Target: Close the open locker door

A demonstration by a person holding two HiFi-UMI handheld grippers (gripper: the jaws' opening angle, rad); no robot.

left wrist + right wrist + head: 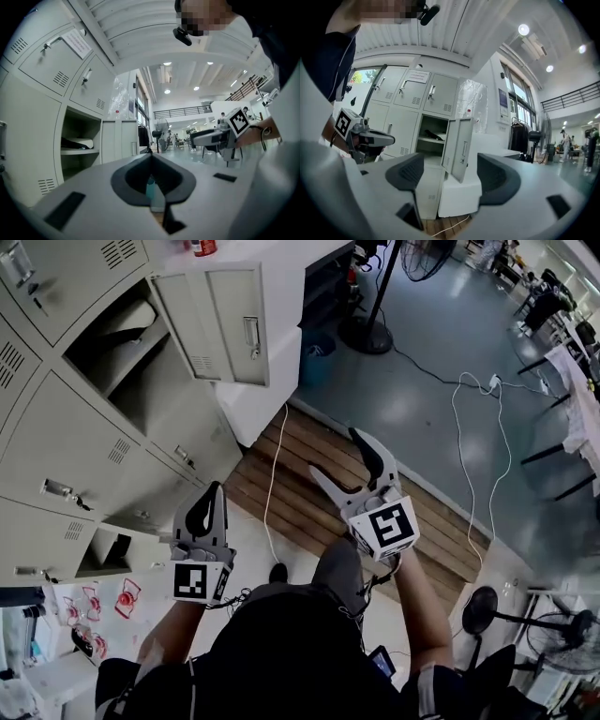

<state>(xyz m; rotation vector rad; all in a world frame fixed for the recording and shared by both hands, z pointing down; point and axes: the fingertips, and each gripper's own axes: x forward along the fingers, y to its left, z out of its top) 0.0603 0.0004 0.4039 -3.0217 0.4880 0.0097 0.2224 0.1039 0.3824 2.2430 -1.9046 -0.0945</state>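
The locker door point(230, 324) hangs wide open at the top of the head view, on the R side of its box in the grey lockers point(56, 427). It's well apart from both grippers, up ahead of them. L gripper point(204, 514) is low, near the lockers, jaws shut tight w/ nothing in them. R gripper point(335, 454) is more to the right, over the wood floor strip point(309, 493). Its jaws are wide apart & empty. In the right gripper view the door shows far off btwn them. Both arms reach fwd, grippers held flat. Count: 2 grippers, 1 open door, 1 shelf point(431, 139) inside.
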